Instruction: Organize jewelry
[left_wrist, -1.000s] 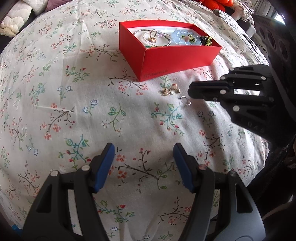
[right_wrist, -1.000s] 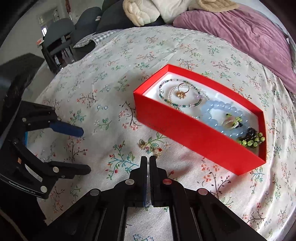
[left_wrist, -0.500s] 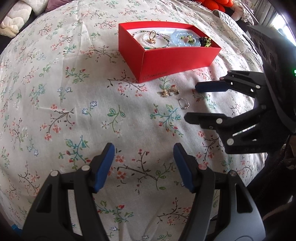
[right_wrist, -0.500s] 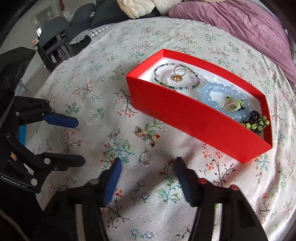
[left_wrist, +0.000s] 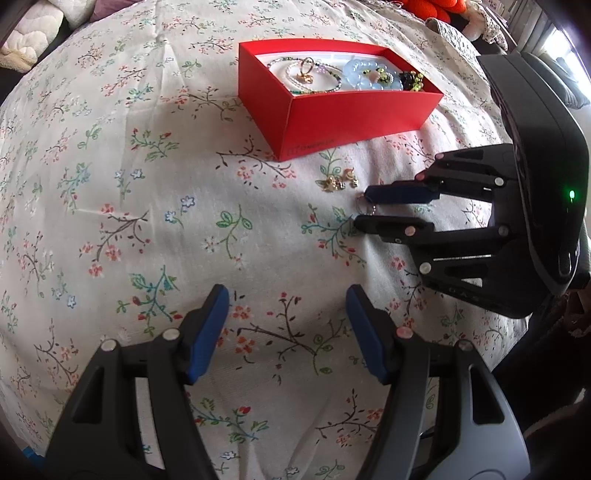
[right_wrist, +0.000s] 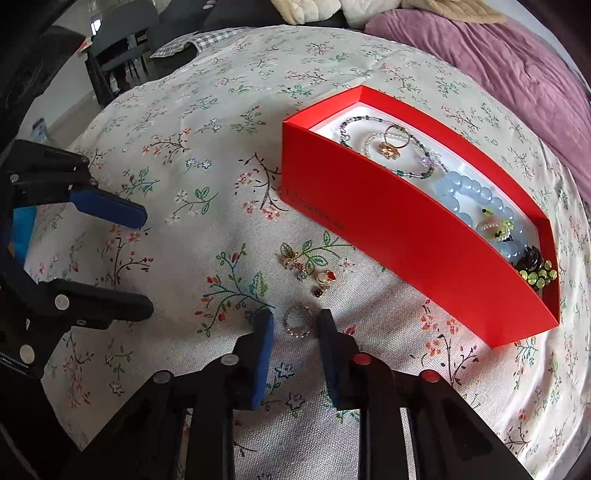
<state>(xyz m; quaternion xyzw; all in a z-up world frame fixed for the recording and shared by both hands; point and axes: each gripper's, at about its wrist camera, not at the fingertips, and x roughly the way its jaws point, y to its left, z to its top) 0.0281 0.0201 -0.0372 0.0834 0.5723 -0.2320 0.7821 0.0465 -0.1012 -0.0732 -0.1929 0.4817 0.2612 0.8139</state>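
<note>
1. The right gripper sits low on the floral cloth, jaws partly apart, straddling a small beaded ring without visibly clamping it.
2. The ring lies near the red box, just beyond a cluster of earrings beside the box's long wall.
3. The left gripper hovers farther from the box, jaws wide apart, holding nothing.
4. Bracelets and necklaces fill the box.
</note>
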